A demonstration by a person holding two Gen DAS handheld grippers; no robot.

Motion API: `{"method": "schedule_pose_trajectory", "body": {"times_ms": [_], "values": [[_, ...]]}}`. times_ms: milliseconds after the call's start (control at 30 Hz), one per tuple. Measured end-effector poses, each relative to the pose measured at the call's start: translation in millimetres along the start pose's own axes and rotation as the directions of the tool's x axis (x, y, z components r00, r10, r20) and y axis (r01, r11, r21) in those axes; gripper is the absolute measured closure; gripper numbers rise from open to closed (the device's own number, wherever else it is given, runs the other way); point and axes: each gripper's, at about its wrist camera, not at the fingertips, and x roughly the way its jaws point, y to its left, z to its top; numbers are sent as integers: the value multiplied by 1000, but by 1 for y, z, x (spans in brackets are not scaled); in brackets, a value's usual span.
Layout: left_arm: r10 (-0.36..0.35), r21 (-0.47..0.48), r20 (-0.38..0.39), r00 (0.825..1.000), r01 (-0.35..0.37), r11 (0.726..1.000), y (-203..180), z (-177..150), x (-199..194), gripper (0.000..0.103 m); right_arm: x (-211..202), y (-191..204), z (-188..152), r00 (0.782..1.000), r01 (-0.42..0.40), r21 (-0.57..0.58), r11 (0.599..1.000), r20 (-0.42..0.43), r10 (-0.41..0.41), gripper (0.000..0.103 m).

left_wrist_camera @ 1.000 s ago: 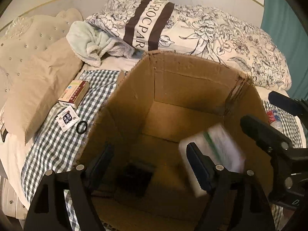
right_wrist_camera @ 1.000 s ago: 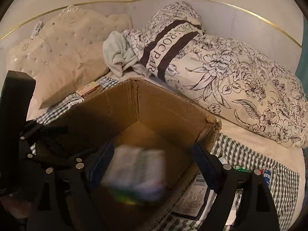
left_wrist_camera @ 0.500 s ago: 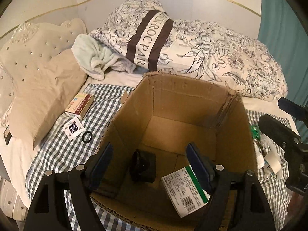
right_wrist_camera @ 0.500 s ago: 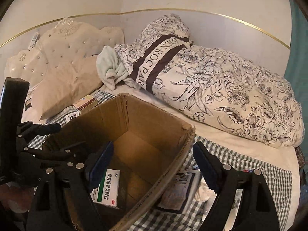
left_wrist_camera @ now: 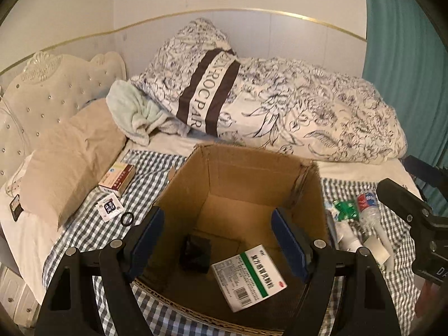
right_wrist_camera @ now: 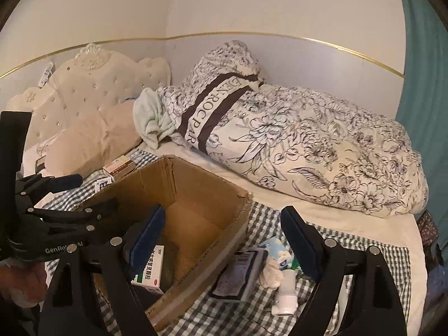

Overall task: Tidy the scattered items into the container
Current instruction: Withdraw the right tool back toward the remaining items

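Note:
An open cardboard box (left_wrist_camera: 252,168) (right_wrist_camera: 196,184) stands on the checked bed cover. Inside lie a white-and-green medicine box (left_wrist_camera: 249,277) (right_wrist_camera: 149,268) and a black object (left_wrist_camera: 196,252). My left gripper (left_wrist_camera: 218,240) is open and empty above the box's near edge. My right gripper (right_wrist_camera: 226,240) is open and empty over the box's right rim; it also shows in the left wrist view (left_wrist_camera: 414,218). Left of the box lie a red-and-white carton (left_wrist_camera: 117,177), a small sachet (left_wrist_camera: 109,205) and a black ring (left_wrist_camera: 127,218). Right of it lie a plastic bottle (left_wrist_camera: 369,210), a green wrapper (left_wrist_camera: 345,208) and a dark packet (right_wrist_camera: 238,274).
A floral duvet (left_wrist_camera: 280,106), a beige pillow (left_wrist_camera: 70,159) and a pale green towel (left_wrist_camera: 134,114) lie behind the box. A tufted headboard (left_wrist_camera: 50,89) is at the left, a teal curtain (left_wrist_camera: 406,56) at the right. A white tube (right_wrist_camera: 285,294) lies near the bed's front.
The medicine box fell from my right gripper into the cardboard box and lies on its floor. Both grippers have pulled back and up from the box.

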Motion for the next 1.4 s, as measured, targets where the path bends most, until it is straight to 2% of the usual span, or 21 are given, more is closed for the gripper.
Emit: {"method": "schedule_pose_trajectory", "body": {"times_ms": [367, 500, 700, 933, 1400], "values": [[-21, -13, 73, 997, 22, 1000, -14, 1, -33, 7, -39, -28, -12, 998, 45, 52, 998, 38, -47, 15], [-31, -15, 93, 995, 33, 999, -22, 2, -44, 1, -50, -40, -17, 997, 68, 68, 995, 43, -71, 10], [-32, -11, 127, 991, 34, 999, -36, 7, -60, 0, -66, -53, -22, 995, 81, 88, 993, 50, -86, 9], [-48, 11, 153, 987, 47, 999, -55, 10, -74, 0, -85, -70, -26, 991, 98, 104, 990, 78, -107, 0], [-96, 70, 189, 977, 84, 994, -108, 12, -92, 0, -106, -114, -44, 988, 129, 155, 979, 62, -140, 0]]}}
